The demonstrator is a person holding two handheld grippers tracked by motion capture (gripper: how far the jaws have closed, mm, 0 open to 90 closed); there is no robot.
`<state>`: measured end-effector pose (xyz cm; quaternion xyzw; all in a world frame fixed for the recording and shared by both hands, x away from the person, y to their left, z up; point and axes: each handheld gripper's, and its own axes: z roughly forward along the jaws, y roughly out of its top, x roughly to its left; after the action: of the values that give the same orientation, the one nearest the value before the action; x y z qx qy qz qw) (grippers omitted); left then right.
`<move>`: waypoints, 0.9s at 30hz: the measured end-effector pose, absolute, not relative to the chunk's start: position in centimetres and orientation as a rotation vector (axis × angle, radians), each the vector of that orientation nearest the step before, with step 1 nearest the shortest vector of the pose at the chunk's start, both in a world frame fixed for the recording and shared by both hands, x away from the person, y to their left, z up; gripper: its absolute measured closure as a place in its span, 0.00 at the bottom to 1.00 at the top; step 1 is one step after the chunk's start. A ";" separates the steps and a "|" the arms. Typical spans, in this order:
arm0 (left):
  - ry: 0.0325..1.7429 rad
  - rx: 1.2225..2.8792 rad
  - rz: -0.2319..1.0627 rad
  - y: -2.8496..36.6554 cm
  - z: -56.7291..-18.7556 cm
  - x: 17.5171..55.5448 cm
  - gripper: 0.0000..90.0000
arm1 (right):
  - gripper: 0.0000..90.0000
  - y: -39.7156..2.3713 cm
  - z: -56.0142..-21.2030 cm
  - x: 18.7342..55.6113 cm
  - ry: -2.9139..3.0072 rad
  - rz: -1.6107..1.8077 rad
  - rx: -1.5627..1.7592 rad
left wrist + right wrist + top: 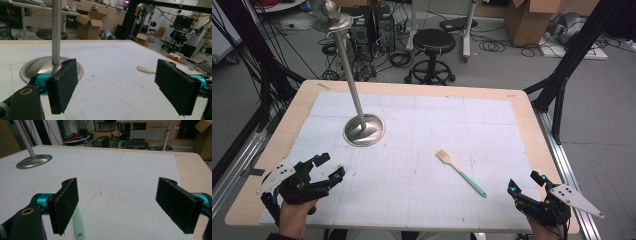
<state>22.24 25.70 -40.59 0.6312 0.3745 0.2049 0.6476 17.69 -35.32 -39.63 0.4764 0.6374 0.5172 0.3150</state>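
Note:
A small spatula (460,172) with a wooden blade and a mint-green handle lies on the white mat right of centre. Its blade (145,69) shows far off in the left gripper view, and its green handle (78,223) lies behind the left jaw in the right gripper view. My left gripper (328,166) rests at the near left corner, open, with nothing between its jaws. My right gripper (526,181) sits at the near right corner, open and empty, a short way right of the handle's end.
A metal stand with a round base (364,130) and a tall leaning pole (347,65) stands on the mat's left half. The wooden table edge (546,150) borders the mat. Behind the table are a black stool (433,42), cardboard boxes (529,20) and cables.

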 end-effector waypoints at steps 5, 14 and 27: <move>0.860 1.428 0.464 25.7 -40.6 22.3 0.21 | 0.20 -35.3 -39.7 17.8 1.684 1.363 1.256; 0.863 1.428 0.462 25.8 -40.7 22.2 0.21 | 0.25 -34.9 -39.9 18.1 1.708 1.359 1.267; 0.860 1.441 0.443 25.7 -40.9 22.4 0.21 | 0.99 -31.2 -39.9 19.8 1.988 1.379 1.102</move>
<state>22.40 25.70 -40.94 0.6334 0.3781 0.1946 0.6465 19.84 -31.19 -39.93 0.4025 0.7260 0.5037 0.2392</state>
